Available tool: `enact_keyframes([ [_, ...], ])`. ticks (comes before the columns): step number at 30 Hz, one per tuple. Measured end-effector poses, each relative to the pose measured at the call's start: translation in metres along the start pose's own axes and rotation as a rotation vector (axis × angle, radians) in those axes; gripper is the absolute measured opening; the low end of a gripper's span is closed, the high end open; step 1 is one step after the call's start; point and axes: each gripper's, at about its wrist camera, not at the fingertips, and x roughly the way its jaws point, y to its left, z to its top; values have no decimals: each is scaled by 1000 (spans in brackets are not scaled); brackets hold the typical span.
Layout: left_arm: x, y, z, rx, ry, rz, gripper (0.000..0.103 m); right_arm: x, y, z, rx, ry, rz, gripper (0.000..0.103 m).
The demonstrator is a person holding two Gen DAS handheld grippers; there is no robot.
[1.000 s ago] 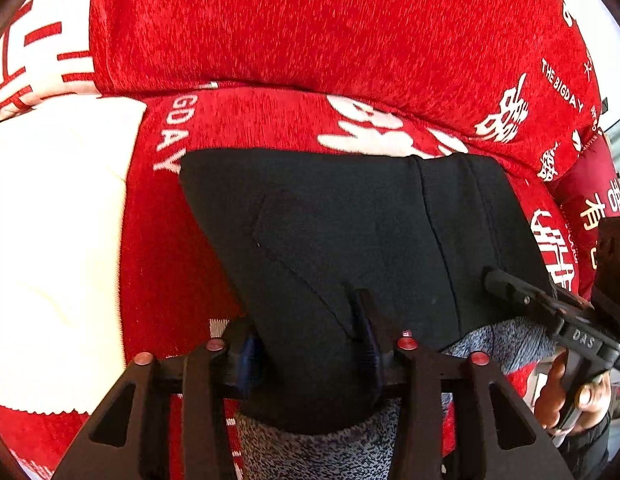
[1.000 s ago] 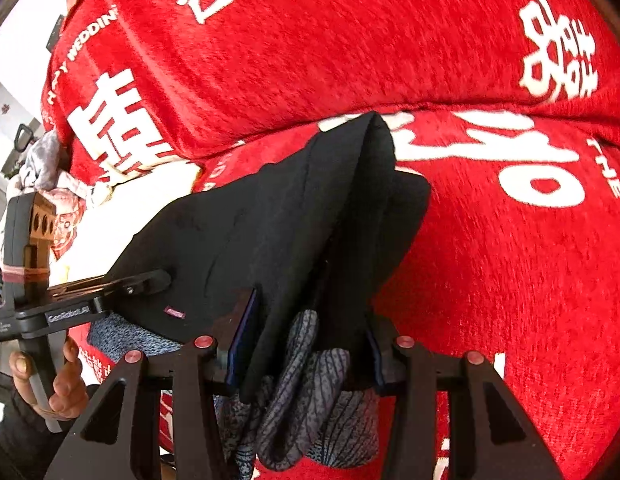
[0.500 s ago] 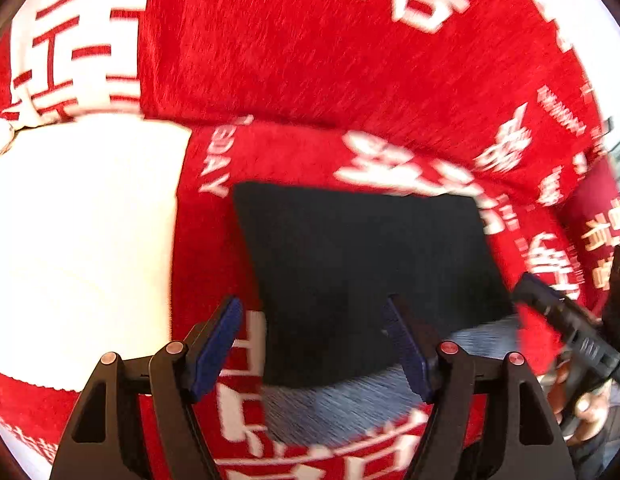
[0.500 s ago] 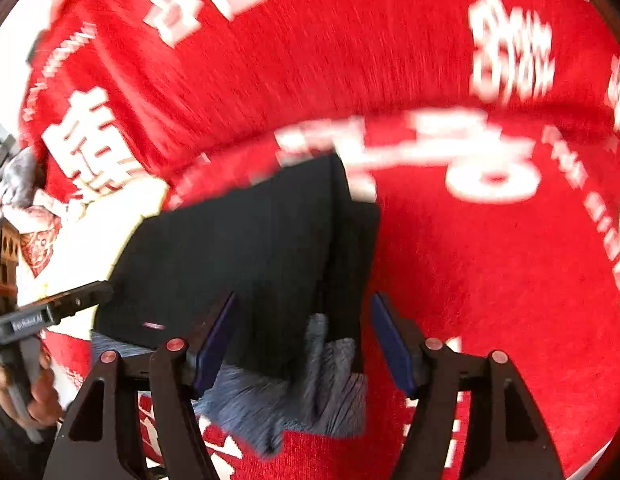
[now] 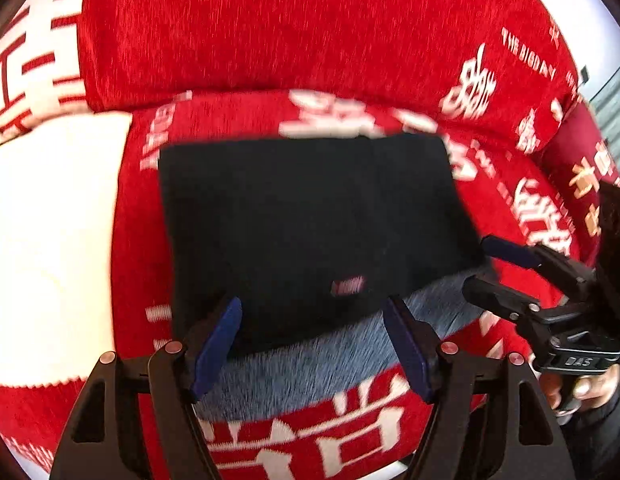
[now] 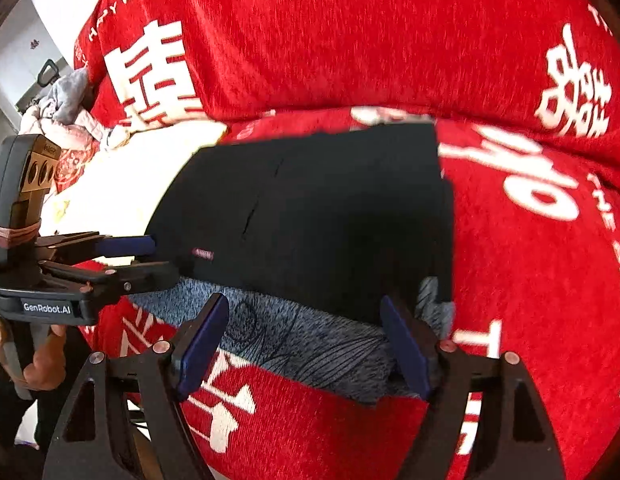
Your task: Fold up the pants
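left tool [image 5: 312, 344] apart | right tool [image 6: 303, 340] apart | pants [image 5: 310, 232] folded on sofa [image 5: 269, 40]

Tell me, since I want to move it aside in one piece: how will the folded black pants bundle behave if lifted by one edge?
The folded black fabric pants would likely sag and unfold: they lie limp in soft layers on the red printed sofa cover. The grey knit lining peeking out below suggests layers that could slide apart. Probably light, so both open tongs could support them.
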Motion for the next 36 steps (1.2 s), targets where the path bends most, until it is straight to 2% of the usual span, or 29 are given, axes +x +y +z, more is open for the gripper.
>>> enact_keyframes([
  [3, 6, 6, 32, -33, -17, 28, 74, -1, -8, 25, 5, -39, -27, 81],
  [6, 32, 19, 61, -62, 29, 76, 74, 18, -11, 61, 9, -36, -49, 81],
  [9, 58, 35, 73, -94, 69, 124, 74, 53, -14, 87, 2, 20, -90, 81],
  [12, 75, 38, 72, -90, 87, 141, 74, 86, -24, 94, 25, 104, -92, 81],
  [14, 78, 33, 68, -59, 83, 163, 76, 100, -32, 88, 38, 153, -98, 81],
  [16, 81, 30, 64, -35, 77, 166, 82, 102, -30, 86, 27, 149, -94, 85],
  [19, 80, 28, 61, -24, 68, 185, 83, 104, -24, 88, -1, 167, -120, 85],
  [23, 57, 20, 55, -12, 35, 219, 83, 80, -19, 86, 13, 136, -134, 86],
  [26, 37, 16, 40, -1, 4, 235, 83, 42, -7, 68, 14, 72, -97, 86],
  [30, 15, 13, 12, -3, -29, 257, 83, 7, 18, 32, -40, 36, -78, 86],
  [32, 15, 13, -2, 3, -23, 269, 83, 1, 26, 12, -53, 44, -47, 86],
  [34, 26, 15, -13, 2, 13, 288, 83, 8, 28, -7, -66, 73, -61, 86],
  [36, 35, 21, -18, -35, 20, 287, 94, 17, 26, -17, -66, 82, -82, 86],
])
